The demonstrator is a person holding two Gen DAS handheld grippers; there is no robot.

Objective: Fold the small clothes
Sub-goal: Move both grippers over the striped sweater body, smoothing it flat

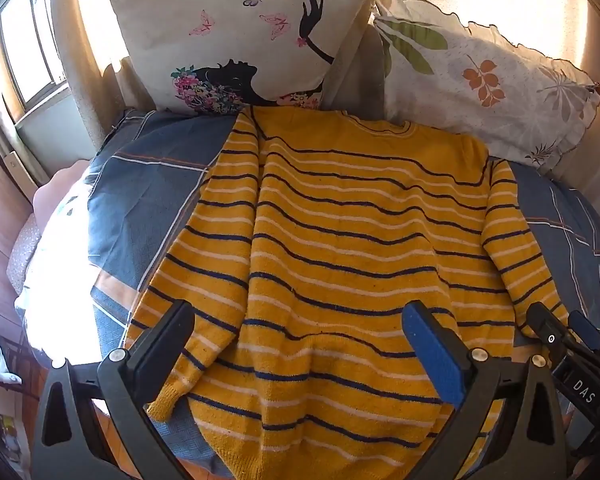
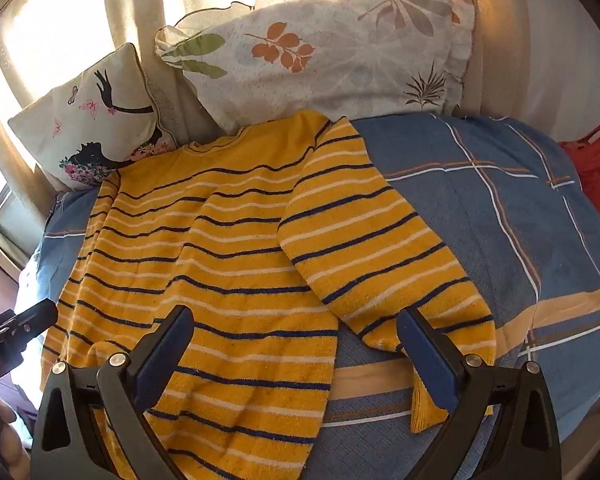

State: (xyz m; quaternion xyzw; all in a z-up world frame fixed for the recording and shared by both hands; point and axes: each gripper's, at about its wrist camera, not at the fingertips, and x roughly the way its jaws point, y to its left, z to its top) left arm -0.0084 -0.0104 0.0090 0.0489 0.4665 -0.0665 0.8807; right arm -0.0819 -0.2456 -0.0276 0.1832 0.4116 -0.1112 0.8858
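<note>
While the striped sweater (image 1: 340,248) is lying flat, unfolded, on the bed (image 2: 500,216), left gripper (image 1: 300,360) and right gripper (image 2: 296,356) are hovering with jaws spread wide, empty; every fold remaining.

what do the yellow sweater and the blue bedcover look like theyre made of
Sweater: looks like a soft, fuzzy knit, perhaps wool or acrylic; matte, with a nubbly surface and ribbed cuffs. Bedcover: looks like thin woven cotton or a blend; matte, with a fine textured weave and printed check lines. Exact fibres can't be told.

butterfly cushion (image 1: 236,44) | leaf-print pillow (image 2: 332,56) | plaid bedspread (image 2: 500,208) | red item, possibly bag (image 2: 592,160)
</note>
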